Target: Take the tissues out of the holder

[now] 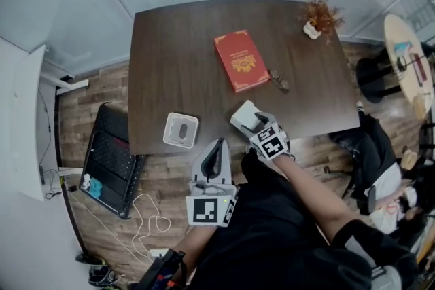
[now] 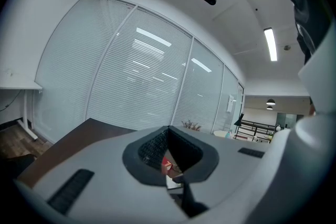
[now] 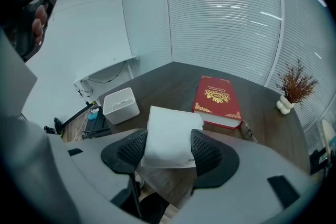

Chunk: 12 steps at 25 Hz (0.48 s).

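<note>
The white tissue pack [image 3: 170, 136] is clamped between the black pads of my right gripper [image 3: 168, 150]. It hangs just above the dark table [image 1: 170, 51], near the front edge. In the head view the tissue pack [image 1: 243, 114] sticks out ahead of the right gripper [image 1: 255, 123]. The white holder [image 1: 181, 130] stands on the table to the left, apart from the pack; in the right gripper view the holder [image 3: 121, 105] looks open-topped with no pack in it. My left gripper [image 1: 216, 148] hovers by the table's front edge with its jaws together and nothing between them, and its own view shows the left gripper [image 2: 170, 157] pointing level across the table.
A red book [image 1: 240, 60] lies mid-table with glasses [image 1: 279, 81] beside it. A small vase of dried plants [image 1: 318, 15] stands at the far right corner. A black chair [image 1: 109, 159] and cables sit on the floor to the left, beside a white desk [image 1: 27, 119].
</note>
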Each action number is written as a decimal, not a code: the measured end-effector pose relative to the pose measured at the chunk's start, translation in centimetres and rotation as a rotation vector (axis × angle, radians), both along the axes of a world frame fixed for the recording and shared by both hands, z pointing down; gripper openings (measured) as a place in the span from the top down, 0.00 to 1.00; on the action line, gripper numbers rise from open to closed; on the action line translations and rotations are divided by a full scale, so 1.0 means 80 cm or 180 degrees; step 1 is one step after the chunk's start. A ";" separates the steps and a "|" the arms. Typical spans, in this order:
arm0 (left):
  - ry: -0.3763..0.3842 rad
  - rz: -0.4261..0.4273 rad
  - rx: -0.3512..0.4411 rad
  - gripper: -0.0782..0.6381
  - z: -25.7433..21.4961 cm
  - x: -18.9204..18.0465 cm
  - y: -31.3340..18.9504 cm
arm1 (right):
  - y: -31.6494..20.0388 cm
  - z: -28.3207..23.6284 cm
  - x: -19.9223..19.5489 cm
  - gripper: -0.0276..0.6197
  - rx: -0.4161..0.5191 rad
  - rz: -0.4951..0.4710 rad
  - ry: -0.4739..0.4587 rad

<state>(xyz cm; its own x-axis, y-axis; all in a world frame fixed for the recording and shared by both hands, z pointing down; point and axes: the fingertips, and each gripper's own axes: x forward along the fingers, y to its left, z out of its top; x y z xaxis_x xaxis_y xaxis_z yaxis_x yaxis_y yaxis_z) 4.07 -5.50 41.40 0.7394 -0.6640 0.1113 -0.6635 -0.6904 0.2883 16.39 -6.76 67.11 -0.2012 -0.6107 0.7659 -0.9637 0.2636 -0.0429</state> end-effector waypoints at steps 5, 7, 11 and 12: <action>-0.0027 0.0023 0.0006 0.90 -0.001 0.008 0.003 | 0.007 0.003 0.008 0.53 -0.0016 -0.0007 0.0027; -0.0037 0.0039 0.0039 0.90 -0.003 0.012 0.003 | 0.008 0.005 0.012 0.53 -0.0017 0.0016 0.0022; -0.0042 0.0044 0.0021 0.90 -0.003 0.016 0.006 | 0.013 0.008 0.015 0.53 -0.0027 0.0053 0.0004; -0.0050 0.0041 0.0053 0.90 -0.004 0.017 0.004 | 0.013 0.008 0.016 0.53 -0.0028 0.0057 0.0002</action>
<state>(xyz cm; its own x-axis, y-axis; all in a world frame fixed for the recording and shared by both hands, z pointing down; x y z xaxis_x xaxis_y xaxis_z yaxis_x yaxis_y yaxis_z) 5.43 -5.14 41.09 0.7462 -0.6562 0.1119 -0.6588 -0.7037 0.2663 17.64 -5.69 67.78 -0.1899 -0.6076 0.7712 -0.9682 0.2460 -0.0446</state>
